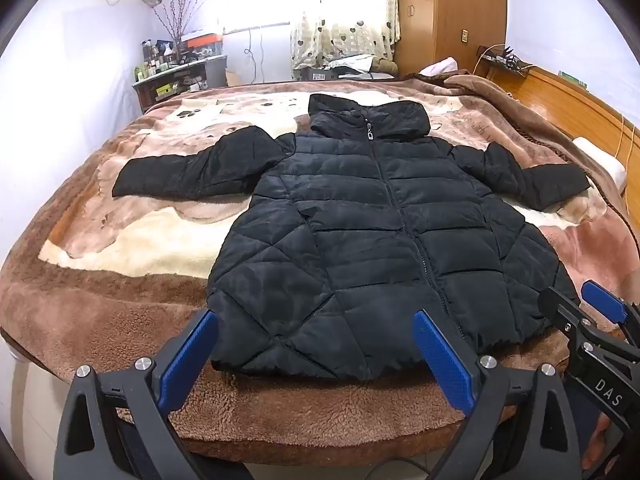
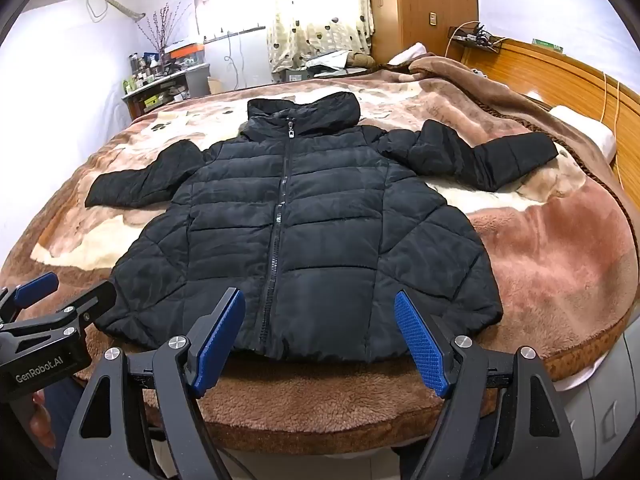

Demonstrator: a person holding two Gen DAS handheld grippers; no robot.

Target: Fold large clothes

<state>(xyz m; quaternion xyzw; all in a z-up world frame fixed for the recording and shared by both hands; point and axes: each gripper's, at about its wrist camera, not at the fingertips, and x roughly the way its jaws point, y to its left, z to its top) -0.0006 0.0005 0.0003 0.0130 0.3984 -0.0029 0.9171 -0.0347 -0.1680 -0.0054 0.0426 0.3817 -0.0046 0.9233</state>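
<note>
Black quilted jacket [image 1: 360, 240]; brown-and-cream blanket [image 1: 132, 240].

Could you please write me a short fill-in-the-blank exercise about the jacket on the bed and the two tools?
1. The black jacket lies flat with its front zipper ____.
2. Both sleeves are spread ____ from the body.
3. The left tool and the right tool both stand ____, holding nothing.
4. The jacket rests on a ____ blanket.

Missing words: closed; outward; open; brown
</note>
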